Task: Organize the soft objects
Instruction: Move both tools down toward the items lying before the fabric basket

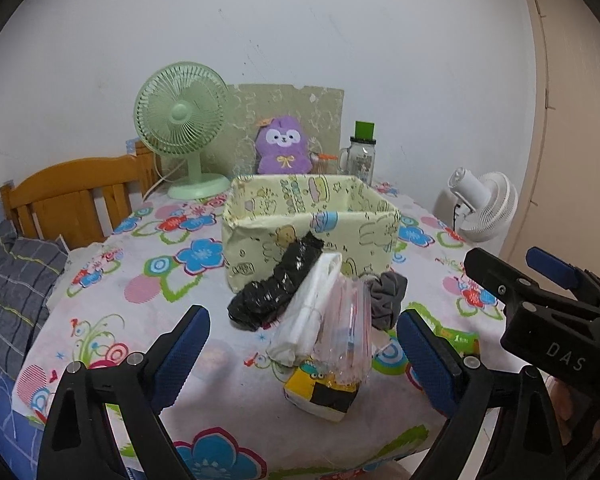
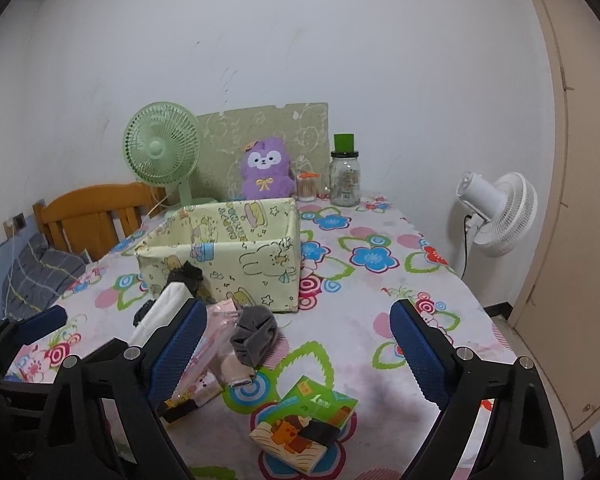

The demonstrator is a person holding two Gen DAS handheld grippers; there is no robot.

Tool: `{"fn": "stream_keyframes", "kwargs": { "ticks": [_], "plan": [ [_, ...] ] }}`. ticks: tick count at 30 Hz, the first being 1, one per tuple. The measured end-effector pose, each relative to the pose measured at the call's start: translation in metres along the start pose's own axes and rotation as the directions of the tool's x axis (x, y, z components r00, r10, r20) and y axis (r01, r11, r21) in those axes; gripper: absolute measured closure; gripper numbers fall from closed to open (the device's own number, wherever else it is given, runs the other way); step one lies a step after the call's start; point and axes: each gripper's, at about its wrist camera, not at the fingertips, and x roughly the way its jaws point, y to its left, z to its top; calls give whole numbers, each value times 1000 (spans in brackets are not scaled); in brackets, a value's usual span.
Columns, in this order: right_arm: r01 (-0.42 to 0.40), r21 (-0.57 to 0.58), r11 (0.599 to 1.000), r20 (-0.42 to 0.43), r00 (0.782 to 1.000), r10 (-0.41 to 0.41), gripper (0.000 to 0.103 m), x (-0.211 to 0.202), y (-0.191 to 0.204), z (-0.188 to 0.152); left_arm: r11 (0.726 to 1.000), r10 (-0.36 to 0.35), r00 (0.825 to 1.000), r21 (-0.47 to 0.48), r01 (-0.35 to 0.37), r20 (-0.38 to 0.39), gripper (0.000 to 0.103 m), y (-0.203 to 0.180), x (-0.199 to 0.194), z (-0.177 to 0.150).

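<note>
A pale yellow cartoon-print box [image 1: 312, 236] [image 2: 235, 256] stands open on the flowered table. In front of it lie a black bag roll [image 1: 277, 284], a white bag roll [image 1: 308, 312] [image 2: 161, 312], a clear pink-striped pack [image 1: 346, 332] [image 2: 215, 332], a grey sock [image 1: 388, 298] [image 2: 255, 334] and a yellow tissue pack [image 1: 320, 392]. A green tissue pack [image 2: 304, 424] lies nearer the right gripper. My left gripper [image 1: 304, 360] is open around the pile, above the table. My right gripper [image 2: 295, 356] is open and empty; its body shows in the left wrist view [image 1: 548, 312].
A green fan [image 1: 181, 128] [image 2: 161, 152], a purple plush [image 1: 283, 146] [image 2: 264, 168] and a glass jar [image 1: 362, 152] [image 2: 344, 176] stand at the back. A white fan [image 2: 496, 212] stands off the table's right edge. A wooden bed headboard [image 1: 75, 196] lies left.
</note>
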Motion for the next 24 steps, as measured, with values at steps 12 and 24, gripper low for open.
{"fn": "stream_keyframes", "kwargs": {
  "ticks": [12,24],
  "plan": [
    [-15,-60,998,-31,999,14,9,14,14,-13,999,-8,999,39,10,-51,8,-10,22,-16],
    [-1,-43,999,-97,995,-4,9,28,10,-33,998,-13,996,63,18,-87,10,-17,40,-29]
  ]
}}
